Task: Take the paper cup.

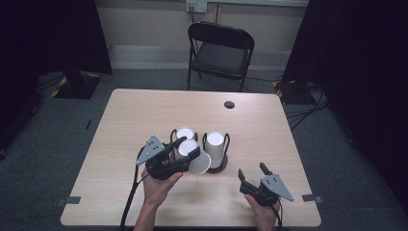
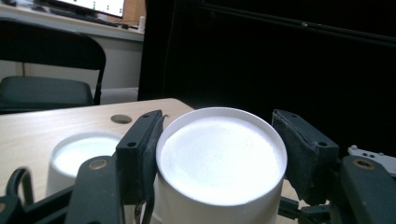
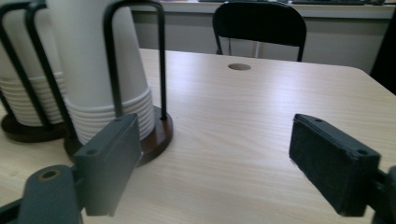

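The left gripper (image 1: 185, 147) is hanging over the middle of the wooden table (image 1: 144, 110), and its jaws are sitting on either side of a white paper cup (image 1: 192, 156), upside down with its flat bottom facing up. In the left gripper view the cup (image 2: 219, 158) is sitting right between the two pads, the left pad touching its rim, the right pad just beside it (whether that one is pressing is hard to tell). In the high view the cup is tilting, its wide mouth swinging toward 4 o'clock.

At 12 o'clock from that cup, a black wire rack (image 1: 184, 136) is holding a stack of cups; at 3 o'clock a second rack (image 1: 216, 149) is holding another stack (image 3: 98, 70), its round base (image 3: 152, 135) resting on the table.

Down at 5 o'clock of the table, the right gripper (image 1: 253, 174) is hovering with its jaws spread wide, nothing between them, bare wood showing in the gap
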The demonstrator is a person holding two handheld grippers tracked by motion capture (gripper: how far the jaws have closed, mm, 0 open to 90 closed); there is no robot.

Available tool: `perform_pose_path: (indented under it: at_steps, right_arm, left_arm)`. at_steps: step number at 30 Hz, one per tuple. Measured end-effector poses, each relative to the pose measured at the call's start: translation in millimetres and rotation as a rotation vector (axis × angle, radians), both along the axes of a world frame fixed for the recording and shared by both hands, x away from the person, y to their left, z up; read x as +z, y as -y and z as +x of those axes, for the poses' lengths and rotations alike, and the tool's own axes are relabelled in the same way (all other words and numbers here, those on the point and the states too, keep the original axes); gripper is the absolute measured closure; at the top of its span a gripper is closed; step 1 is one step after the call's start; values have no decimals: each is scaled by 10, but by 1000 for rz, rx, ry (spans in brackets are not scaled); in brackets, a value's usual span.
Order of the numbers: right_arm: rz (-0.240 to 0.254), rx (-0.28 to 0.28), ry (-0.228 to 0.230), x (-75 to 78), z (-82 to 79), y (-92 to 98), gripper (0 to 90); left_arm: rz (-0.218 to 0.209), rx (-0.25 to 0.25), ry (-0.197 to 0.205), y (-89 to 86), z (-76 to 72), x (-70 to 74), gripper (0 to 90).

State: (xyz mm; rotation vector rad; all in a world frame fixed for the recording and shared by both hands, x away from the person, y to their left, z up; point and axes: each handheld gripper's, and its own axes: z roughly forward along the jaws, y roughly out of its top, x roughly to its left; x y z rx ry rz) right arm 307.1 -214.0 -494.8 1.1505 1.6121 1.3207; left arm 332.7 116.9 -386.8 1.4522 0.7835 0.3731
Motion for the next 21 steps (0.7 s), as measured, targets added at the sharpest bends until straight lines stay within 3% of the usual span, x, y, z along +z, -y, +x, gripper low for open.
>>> perform_pose_path:
  at_steps: [3, 4, 7, 9, 14, 17, 19, 20, 21]
  right_arm:
    - [12, 30, -10, 6, -14, -19, 274]
    - [30, 70, -9, 10, -54, -72, 306]
    - [22, 107, 0, 12, -101, -157, 348]
    - [20, 198, -2, 13, -146, -303, 381]
    - [-3, 345, 27, 7, -215, -535, 486]
    - [-11, 379, 54, 0, -247, -603, 519]
    - [-14, 408, 79, 0, -281, -662, 548]
    - [-14, 408, 79, 0, -281, -662, 548]
    - [-22, 427, 97, 9, -294, -685, 554]
  left_arm:
    - [-4, 7, -20, -11, -1, -50, 360]
    - [-2, 21, -48, -23, -9, -106, 360]
    - [-7, 24, -62, -28, -25, -140, 360]
    - [-9, 24, -84, -37, -55, -178, 361]
    - [-61, -16, -107, -56, -83, -220, 360]
    - [-70, -22, -125, -41, -95, -253, 360]
    - [-112, -35, -155, -61, -111, -295, 360]
    - [-112, -35, -155, -61, -111, -295, 360]
    - [-146, -44, -172, -74, -127, -324, 360]
